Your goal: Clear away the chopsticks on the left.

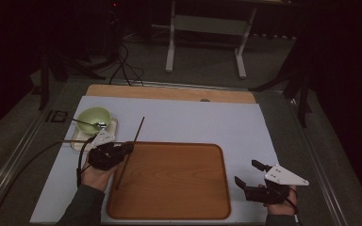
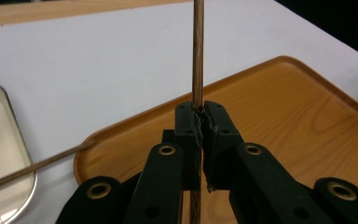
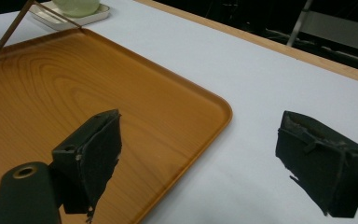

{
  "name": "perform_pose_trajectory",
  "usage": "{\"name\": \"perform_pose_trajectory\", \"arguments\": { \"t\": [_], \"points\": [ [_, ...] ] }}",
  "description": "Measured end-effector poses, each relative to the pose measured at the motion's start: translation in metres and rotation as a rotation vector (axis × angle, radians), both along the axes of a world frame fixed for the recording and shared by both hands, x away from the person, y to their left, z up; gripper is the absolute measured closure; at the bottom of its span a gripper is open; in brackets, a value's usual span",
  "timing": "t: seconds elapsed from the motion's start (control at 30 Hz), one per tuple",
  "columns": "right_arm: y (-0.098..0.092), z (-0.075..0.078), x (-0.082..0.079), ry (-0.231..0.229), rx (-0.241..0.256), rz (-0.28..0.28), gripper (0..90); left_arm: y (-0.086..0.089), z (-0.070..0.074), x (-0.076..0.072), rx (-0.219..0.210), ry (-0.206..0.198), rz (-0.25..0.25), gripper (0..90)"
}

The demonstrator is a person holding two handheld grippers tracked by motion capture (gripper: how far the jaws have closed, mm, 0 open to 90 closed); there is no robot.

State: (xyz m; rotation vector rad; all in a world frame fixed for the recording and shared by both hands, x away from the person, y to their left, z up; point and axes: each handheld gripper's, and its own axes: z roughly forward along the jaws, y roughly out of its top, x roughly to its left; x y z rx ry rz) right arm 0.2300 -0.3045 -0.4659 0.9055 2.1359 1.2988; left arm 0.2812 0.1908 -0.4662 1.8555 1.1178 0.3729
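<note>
Left gripper (image 1: 122, 149) was seen clamped on a chopstick (image 1: 133, 143), jaws pressed tight on the shaft w/ no gap, as confirmed in the left gripper view (image 2: 200, 122). Stick was held roughly mid-length at the left rim of the wooden tray (image 1: 169, 212). Its long axis was run from near-left to far-right in the high view: lower end over the tray's left part, upper tip out over the white mat (image 1: 193, 122). Whether the lower tip was touching the tray couldn't be told.

A second chopstick (image 2: 32, 168) was noted lying nearly flat, one end at the tray's far-left corner, the other across the small cream dish (image 1: 78, 141) beside the green bowl (image 1: 94, 117); a spoon (image 1: 87, 124) was rested in that bowl.

Right gripper (image 1: 247, 174) was held wide open & empty, hovering over the mat just right of the tray's near-right corner; jaws well apart in the right gripper view (image 3: 200, 163).

Key relation: held stick was already over the tray's left side, so a laydown was judged to need mainly lowering & flattening along that axis. Second stick lay just left of the left gripper, well apart from the right one, so the left hand was judged nearer for it.
</note>
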Motion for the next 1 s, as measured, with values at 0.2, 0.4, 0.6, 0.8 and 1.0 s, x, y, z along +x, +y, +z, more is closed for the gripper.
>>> {"name": "perform_pose_trajectory", "arguments": {
  "t": [0.2,0.4,0.6,0.8,1.0],
  "points": [
    [0.000,0.000,0.000,-0.001,-0.001,0.001,13.6,0.005,-0.008,-0.006,-0.004,0.002,0.011,85.9],
    [0.000,0.000,0.000,0.001,-0.002,0.002,13.5,0.007,-0.018,-0.008,0.006,0.025,0.012,84.9],
    [0.001,-0.001,0.000,0.001,-0.006,0.005,13.6,0.007,-0.027,-0.010,0.018,0.042,0.008,84.5],
    [0.002,-0.001,0.000,0.003,-0.007,0.006,13.6,0.005,-0.032,-0.010,0.045,0.055,0.008,84.2],
    [0.002,-0.001,0.000,0.003,-0.012,0.006,13.6,0.005,-0.042,-0.009,0.068,0.085,0.020,83.9]
  ]
}}
